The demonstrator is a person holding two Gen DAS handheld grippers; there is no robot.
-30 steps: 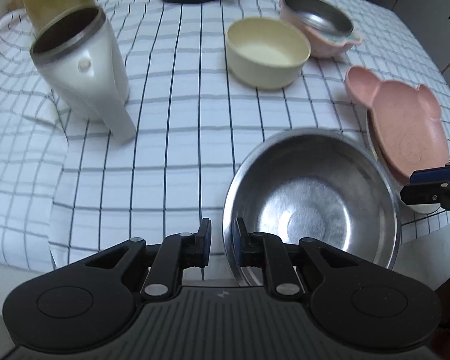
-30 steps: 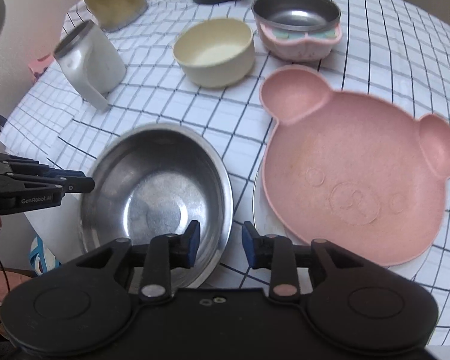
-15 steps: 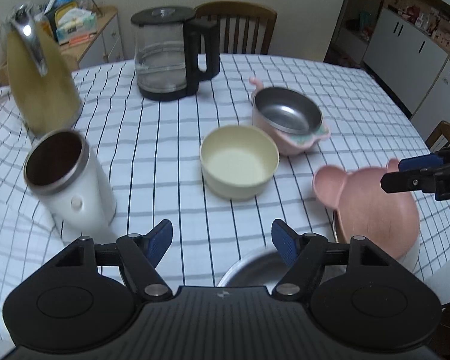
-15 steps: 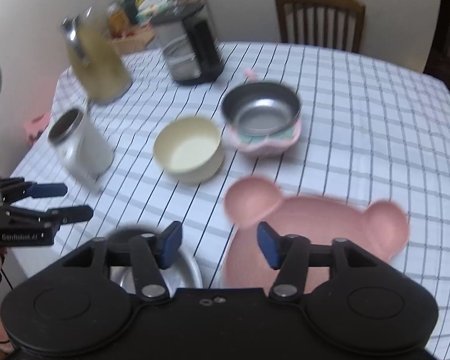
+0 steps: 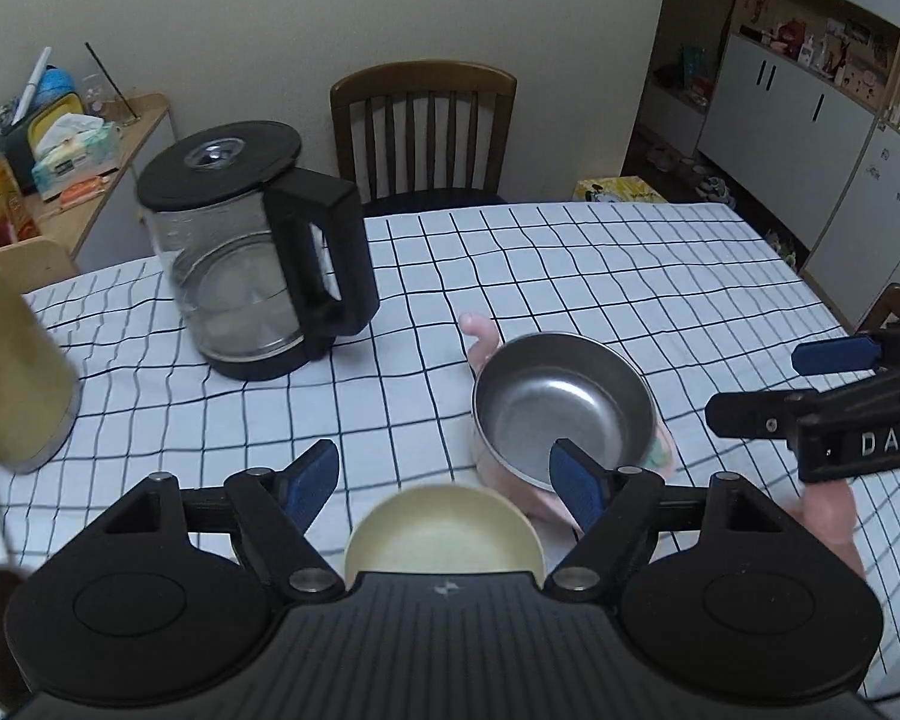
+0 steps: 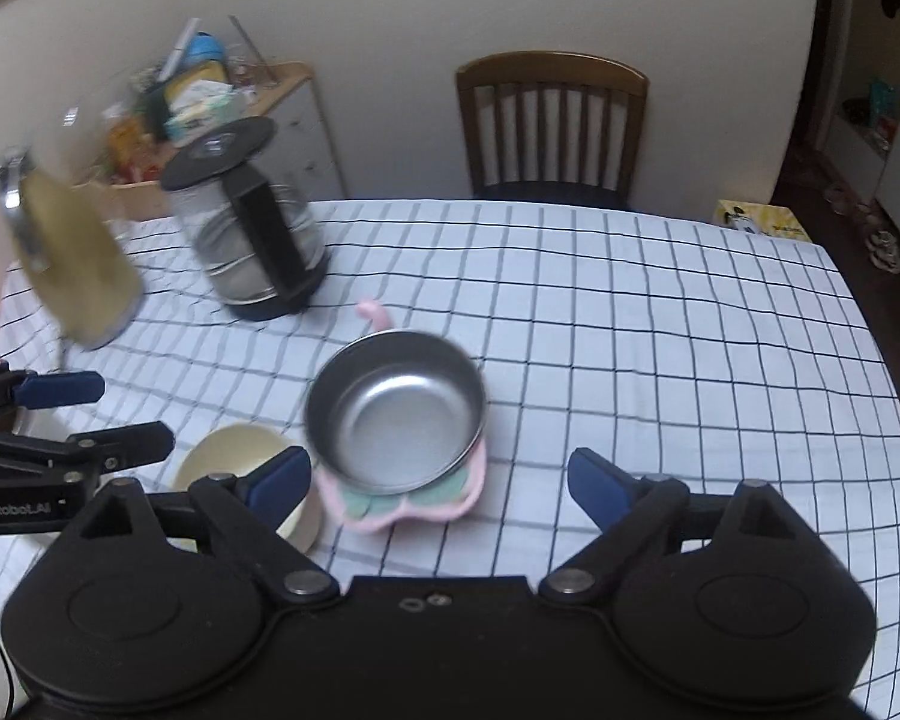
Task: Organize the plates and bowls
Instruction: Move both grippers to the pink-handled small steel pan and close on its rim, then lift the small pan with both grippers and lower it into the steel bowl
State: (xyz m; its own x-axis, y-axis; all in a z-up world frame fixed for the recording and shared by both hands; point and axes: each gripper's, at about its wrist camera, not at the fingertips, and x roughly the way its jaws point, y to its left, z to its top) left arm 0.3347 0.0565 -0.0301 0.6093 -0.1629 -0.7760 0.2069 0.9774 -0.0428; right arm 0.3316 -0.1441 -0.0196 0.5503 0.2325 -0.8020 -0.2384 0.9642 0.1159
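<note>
The steel bowl (image 6: 396, 411) sits nested in its pink holder (image 6: 411, 504) at mid-table, the cream bowl (image 5: 444, 531) just beside it at eight o'clock, likely next to be stacked; both claws are opening, nothing between them; the left gripper (image 5: 444, 480) and right gripper (image 6: 438, 480) tilt downward over them.

White letters "DAS" show on the black body of the right gripper (image 5: 810, 384), cut off at the picture's edge. Faint lettering "GenRobot.AI" runs along the left gripper (image 6: 120, 414) body.
</note>
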